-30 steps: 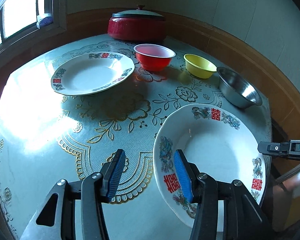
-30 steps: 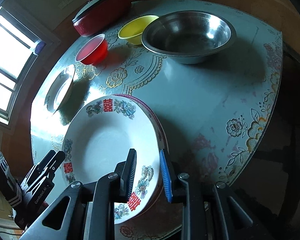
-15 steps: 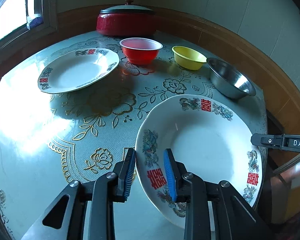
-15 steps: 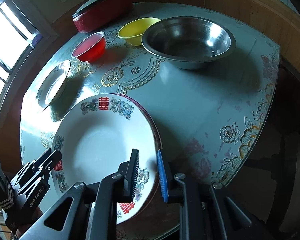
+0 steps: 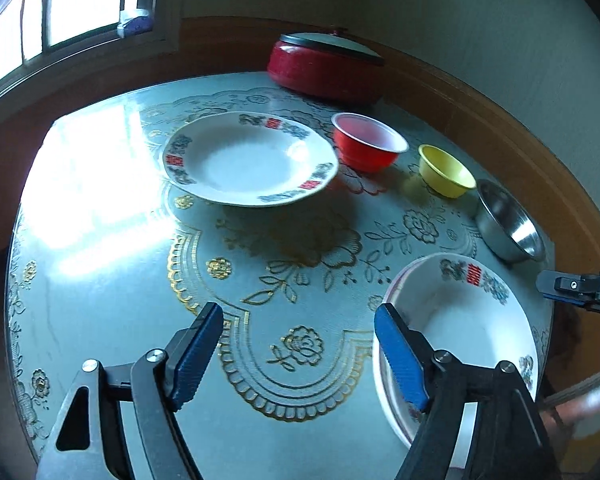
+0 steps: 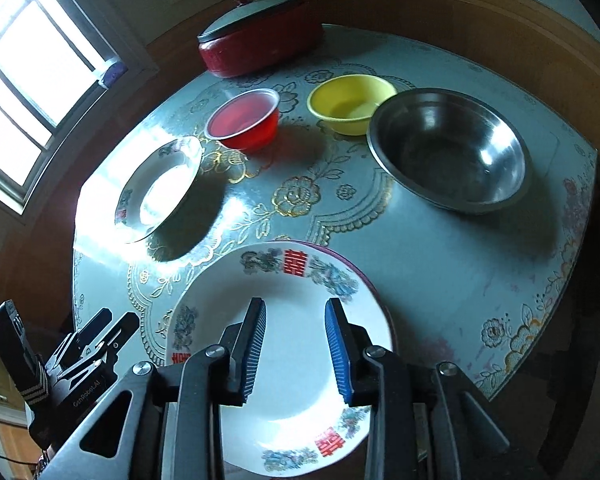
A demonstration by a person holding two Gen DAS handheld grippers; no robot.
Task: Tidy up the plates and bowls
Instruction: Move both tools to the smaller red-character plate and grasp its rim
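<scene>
Opening grippers (image 5: 300, 354) (image 6: 296, 350) over stacked plates (image 6: 296, 280)

plates: 3 – top plate (image 6: 284, 344) stacked on purple-rimmed plate (image 6: 364, 276) under right gripper, lone plate (image 5: 250, 159) ahead | bowls: 3 – red (image 5: 370, 147), yellow (image 5: 446, 171), steel (image 5: 510, 227) | lidded red pot (image 5: 326, 68): 1

Daylight from blown-out window (image 5: 72, 4) upper left glares off glossy floral tablecloth (image 5: 100, 200); dim elsewhere, fisheye-curved edges, slight motion blur.
</scene>
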